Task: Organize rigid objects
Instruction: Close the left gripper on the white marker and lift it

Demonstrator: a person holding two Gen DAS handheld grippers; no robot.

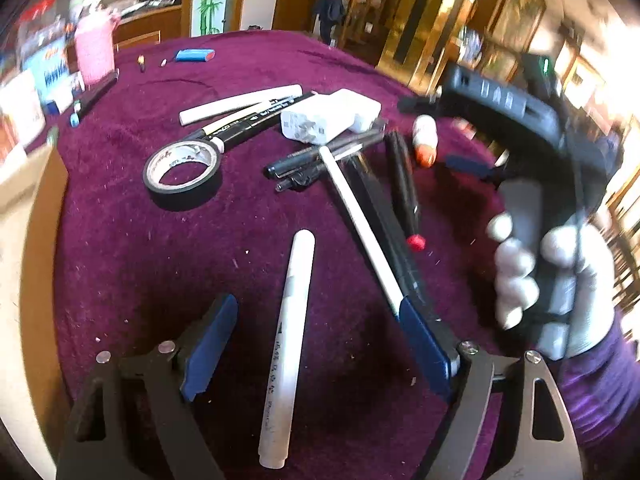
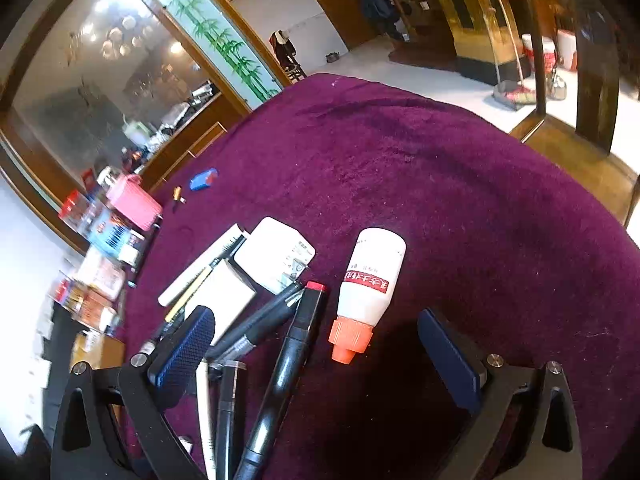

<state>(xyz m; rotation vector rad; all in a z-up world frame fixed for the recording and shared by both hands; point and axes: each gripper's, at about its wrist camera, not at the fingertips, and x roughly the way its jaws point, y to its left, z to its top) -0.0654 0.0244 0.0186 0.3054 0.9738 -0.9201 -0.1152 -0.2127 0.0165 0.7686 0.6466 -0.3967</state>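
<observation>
My left gripper (image 1: 320, 344) is open just above a purple cloth table (image 1: 120, 264). A white marker (image 1: 286, 344) lies between its jaws, untouched. A thin white pen (image 1: 360, 224), black pens (image 1: 320, 160), a red-tipped black marker (image 1: 406, 192), a white charger (image 1: 328, 116) and a black tape roll (image 1: 182, 172) lie beyond. My right gripper (image 2: 316, 348) is open over the pen pile; the red-capped black marker (image 2: 296, 344) and a white glue bottle with orange cap (image 2: 366, 284) lie between its jaws. In the left wrist view the right gripper's blurred fingers (image 1: 466, 164) hover by the bottle (image 1: 424, 140).
A pink container (image 1: 94, 50), boxes and packets (image 2: 104, 264) crowd the table's left edge. A blue case (image 1: 195, 55) and small bits lie at the far side. A gloved hand (image 1: 552, 276) holds the right gripper handle. Bare cloth (image 2: 460, 184) stretches right of the bottle.
</observation>
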